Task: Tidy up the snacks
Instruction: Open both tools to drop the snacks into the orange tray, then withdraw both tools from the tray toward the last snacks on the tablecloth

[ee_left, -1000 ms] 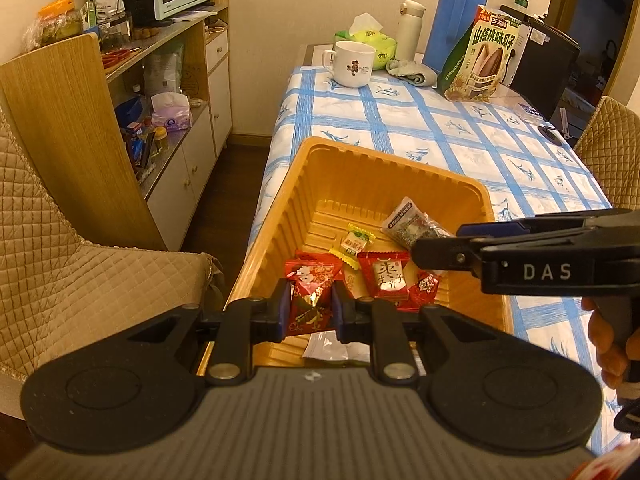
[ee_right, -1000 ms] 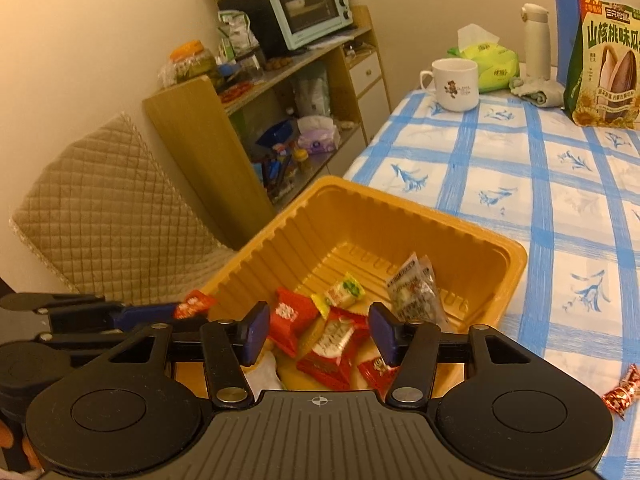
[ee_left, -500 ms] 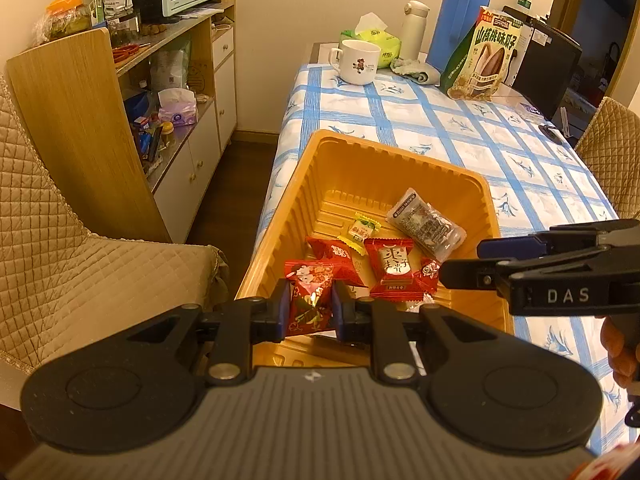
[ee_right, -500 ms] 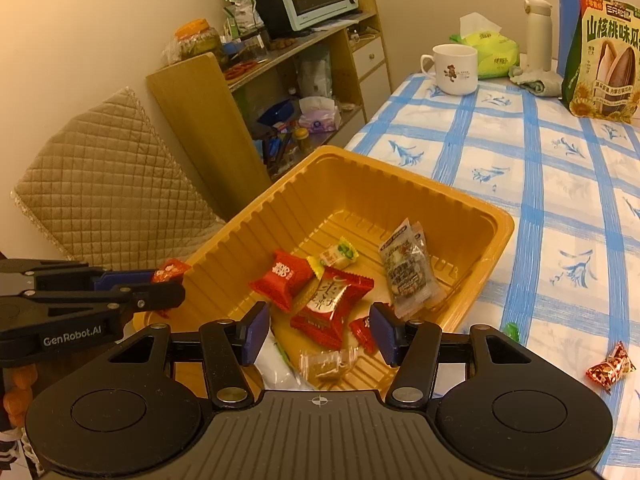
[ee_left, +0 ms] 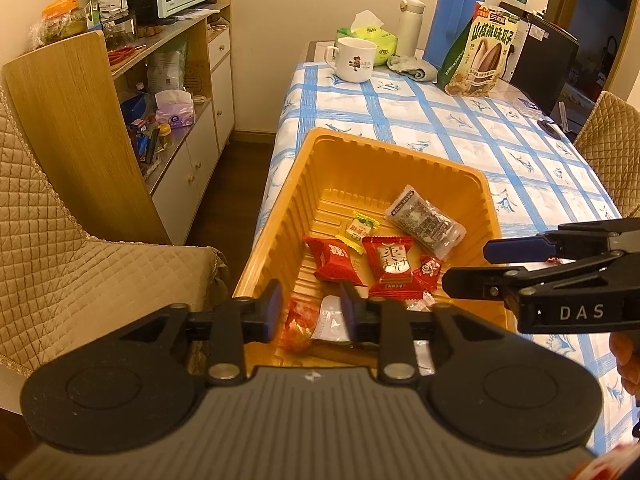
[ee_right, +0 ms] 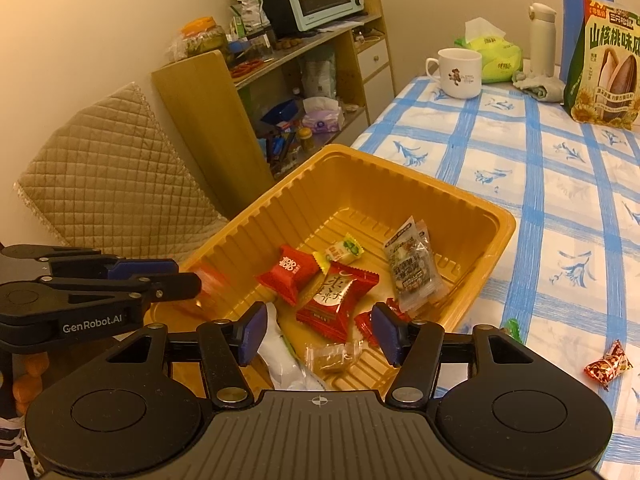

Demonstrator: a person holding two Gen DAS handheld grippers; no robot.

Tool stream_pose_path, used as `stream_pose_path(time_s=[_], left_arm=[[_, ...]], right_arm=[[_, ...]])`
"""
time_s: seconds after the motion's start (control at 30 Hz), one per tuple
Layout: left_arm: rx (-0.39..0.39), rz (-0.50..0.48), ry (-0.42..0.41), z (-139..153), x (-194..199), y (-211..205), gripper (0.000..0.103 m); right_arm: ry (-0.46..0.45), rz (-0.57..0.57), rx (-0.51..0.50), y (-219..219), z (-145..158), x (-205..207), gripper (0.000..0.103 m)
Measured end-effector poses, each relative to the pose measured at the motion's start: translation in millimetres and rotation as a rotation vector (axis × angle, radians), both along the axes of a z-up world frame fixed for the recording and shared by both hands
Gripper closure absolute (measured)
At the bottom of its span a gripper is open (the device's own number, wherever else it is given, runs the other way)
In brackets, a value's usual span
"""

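The next snack to pick up is a candy (ee_right: 608, 365) on the counter (ee_right: 560, 200). It is at the lower right of the right view, outside the tray (ee_right: 380, 192) and well apart from it. It lies to the right of my right tool (ee_right: 318, 334). My left tool (ee_left: 310, 312) is on the far side of the tray, so the right tool is much nearer.

The candy is small, with a shiny red and gold wrapper and twisted ends. It lies flat and a bit slanted, so I think I must turn my tool to pinch it across the middle. A little green thing (ee_right: 512, 327) lies just beside the tray; it is too small to tell what it is.

My right tool is spread wide and holds nothing. It hangs over the near end of the tray. My left tool is spread too. A blurry red candy (ee_left: 298, 325) shows between its fingers. I think it is loose and falling into the tray.
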State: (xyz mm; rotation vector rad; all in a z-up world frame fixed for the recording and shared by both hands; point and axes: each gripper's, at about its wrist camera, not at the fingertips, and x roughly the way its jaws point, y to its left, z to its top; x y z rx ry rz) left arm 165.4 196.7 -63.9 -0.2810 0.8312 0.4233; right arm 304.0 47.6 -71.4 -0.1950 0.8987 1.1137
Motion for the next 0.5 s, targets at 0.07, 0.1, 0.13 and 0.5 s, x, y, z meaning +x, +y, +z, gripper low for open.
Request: stream_pose_path(time_s=[0.07,0.1,0.13,0.5], left_arm=[[0.003,0.002,0.002,0,-2,-2,0.065],[0.002,0.003,0.004,0,-3,-3,0.065],[0.001,0.006,0.004,0,-5,-5,0.062],[0.026,0.054,-0.006,17,-31,-33,0.042]], right_arm=[[-0.011,0.003,0.000,-2,1,-2,0.038],[-0.016,0.005,0.000,-3,2,-3,0.037],[-0.016,0.011,-0.002,-3,2,-5,0.036],[-0.057,0.045,0.013,-29,13,-17,0.022]])
